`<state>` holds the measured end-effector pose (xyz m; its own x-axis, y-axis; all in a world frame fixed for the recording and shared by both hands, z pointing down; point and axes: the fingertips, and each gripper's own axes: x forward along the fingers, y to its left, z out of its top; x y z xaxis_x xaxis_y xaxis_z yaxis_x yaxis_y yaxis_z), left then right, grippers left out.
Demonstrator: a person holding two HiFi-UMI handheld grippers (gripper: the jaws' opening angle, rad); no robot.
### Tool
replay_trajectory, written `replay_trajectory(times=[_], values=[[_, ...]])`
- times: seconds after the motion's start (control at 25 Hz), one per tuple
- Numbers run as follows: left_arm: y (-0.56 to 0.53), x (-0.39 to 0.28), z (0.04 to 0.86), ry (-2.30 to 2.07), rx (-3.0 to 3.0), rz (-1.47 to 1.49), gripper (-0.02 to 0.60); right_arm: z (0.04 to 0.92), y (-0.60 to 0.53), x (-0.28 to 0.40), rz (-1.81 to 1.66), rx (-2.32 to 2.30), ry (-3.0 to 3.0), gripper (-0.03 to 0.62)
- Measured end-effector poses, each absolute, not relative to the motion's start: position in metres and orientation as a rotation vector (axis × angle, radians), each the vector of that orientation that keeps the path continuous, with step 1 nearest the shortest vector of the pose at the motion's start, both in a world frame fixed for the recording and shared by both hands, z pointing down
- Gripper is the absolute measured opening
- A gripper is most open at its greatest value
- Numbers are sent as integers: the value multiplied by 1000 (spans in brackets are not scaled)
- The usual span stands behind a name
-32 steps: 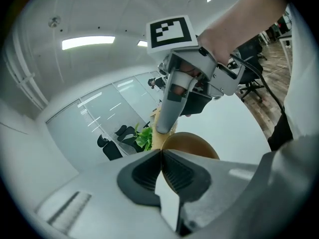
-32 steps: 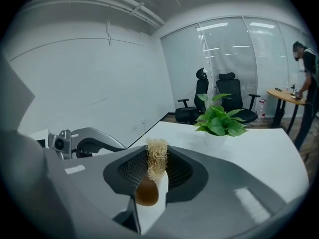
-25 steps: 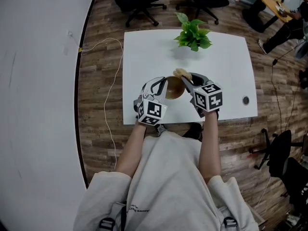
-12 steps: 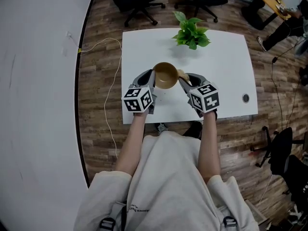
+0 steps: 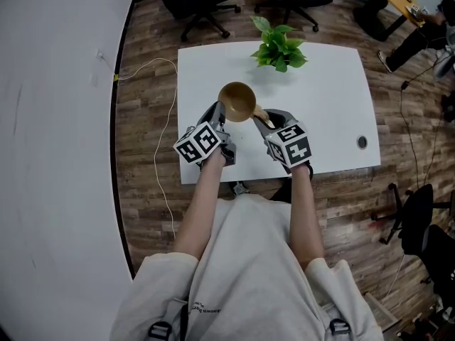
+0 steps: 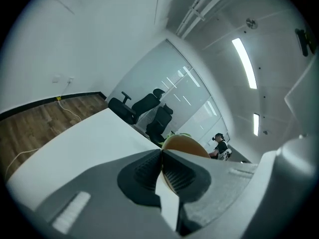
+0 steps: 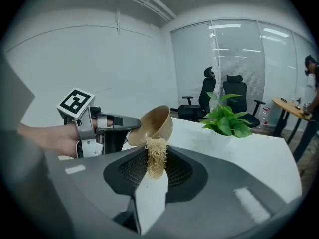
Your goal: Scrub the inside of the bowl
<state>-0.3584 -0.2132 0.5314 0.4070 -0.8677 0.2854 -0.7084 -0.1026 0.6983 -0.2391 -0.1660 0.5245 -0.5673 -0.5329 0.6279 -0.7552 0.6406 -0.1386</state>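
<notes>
Both aloft: left gripper [image 5: 221, 114] holds tilted bowl [image 5: 237, 100], right gripper [image 5: 260, 118] scrubber [image 7: 155, 157]

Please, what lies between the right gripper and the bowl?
A fibrous scrubber, clamped in the right gripper, reaches the bowl, as the right gripper view shows.

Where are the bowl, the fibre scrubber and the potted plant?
bowl [image 5: 237, 101]: head view, middle of the bowl.
fibre scrubber [image 7: 156, 158]: right gripper view, middle of the fibre wad.
potted plant [image 5: 278, 49]: head view, on its leaves.
</notes>
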Motion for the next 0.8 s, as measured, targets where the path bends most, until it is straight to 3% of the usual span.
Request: replay_trajectory(times=[0.8], values=[[-212,-324,509,-1112,1764,-467,15,524,-164,-267,614,1002,-2454,115]])
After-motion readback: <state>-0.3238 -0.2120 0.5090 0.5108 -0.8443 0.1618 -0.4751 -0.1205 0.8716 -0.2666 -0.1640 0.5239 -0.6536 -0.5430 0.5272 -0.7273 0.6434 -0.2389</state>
